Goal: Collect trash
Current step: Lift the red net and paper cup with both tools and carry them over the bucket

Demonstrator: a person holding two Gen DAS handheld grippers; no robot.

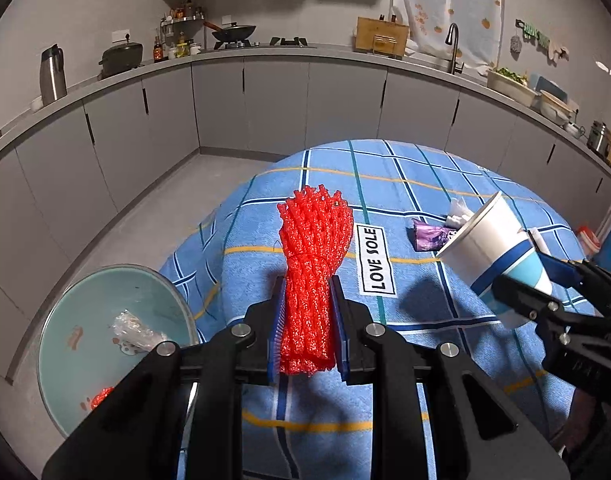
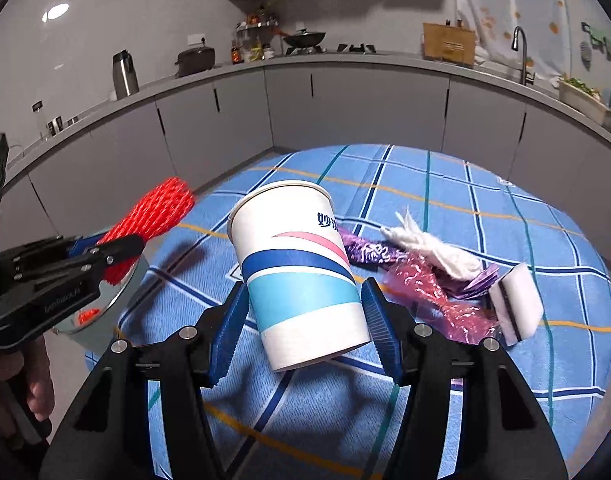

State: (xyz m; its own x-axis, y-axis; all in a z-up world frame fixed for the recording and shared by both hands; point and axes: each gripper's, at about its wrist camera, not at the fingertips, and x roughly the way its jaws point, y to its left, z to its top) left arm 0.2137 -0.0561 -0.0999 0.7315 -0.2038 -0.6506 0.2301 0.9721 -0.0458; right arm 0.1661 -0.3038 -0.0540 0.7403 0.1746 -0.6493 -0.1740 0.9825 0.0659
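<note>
Grey kitchen cabinets (image 1: 273, 104) ring a blue-checked worktop (image 1: 425, 184). Left claw (image 1: 307, 320) clamps red foam netting (image 1: 311, 256); right claw (image 2: 305, 320) clamps a paper cup (image 2: 297, 272). Wrappers (image 2: 425, 276) lie at two o'clock.

A white label (image 1: 376, 261) sewn on the blue checked cloth (image 1: 425, 184), just right of the left gripper (image 1: 307, 320), reads "LOVE SOLE". The paper cup (image 2: 301, 276) between the right gripper's (image 2: 305, 320) fingers bears blue Chinese characters, only partly legible.
</note>
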